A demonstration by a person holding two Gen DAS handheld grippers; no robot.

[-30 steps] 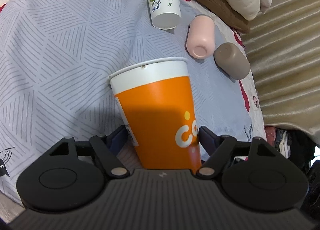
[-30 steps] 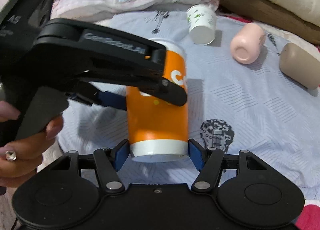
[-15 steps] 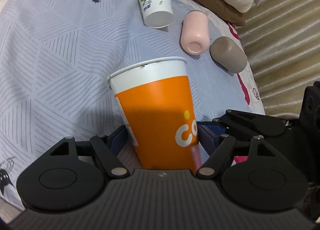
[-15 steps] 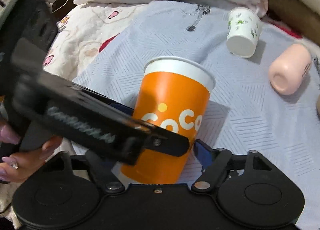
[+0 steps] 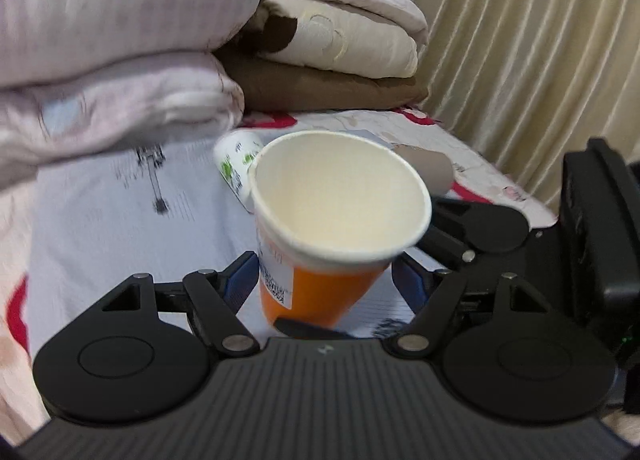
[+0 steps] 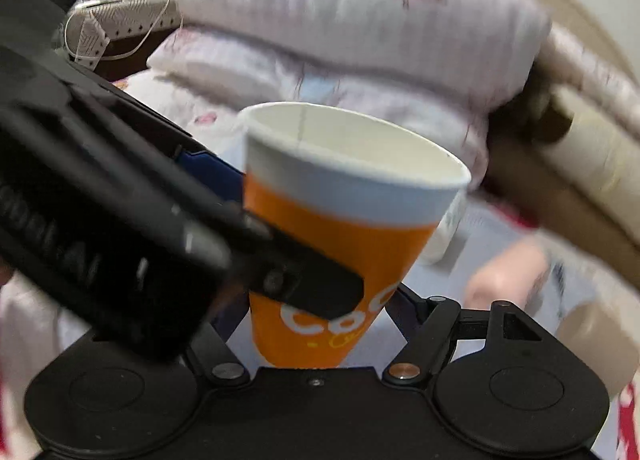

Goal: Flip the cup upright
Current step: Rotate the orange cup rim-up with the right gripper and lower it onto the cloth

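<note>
An orange paper cup (image 5: 316, 288) with a white rim and cream inside stands with its open mouth up, tilted slightly. It also shows in the right wrist view (image 6: 332, 252). My left gripper (image 5: 324, 280) has its blue pads on both sides of the cup's lower body. My right gripper (image 6: 316, 312) closes on the cup's lower body from the other side; the left gripper's black body (image 6: 120, 244) crosses in front of it. The right gripper's black body (image 5: 520, 252) shows at the right of the left wrist view.
A white cup with green print (image 5: 236, 163) and a brown cup (image 5: 432, 167) lie behind on the grey patterned sheet (image 5: 120, 227). A pink cup (image 6: 508, 280) lies at the right. Folded quilts (image 5: 120, 59) pile at the back; a beige curtain (image 5: 540, 39) hangs right.
The orange cup has gone from mouth down to mouth up. Both grippers swung with it, so the views now look level at the quilts instead of down on the bed.
</note>
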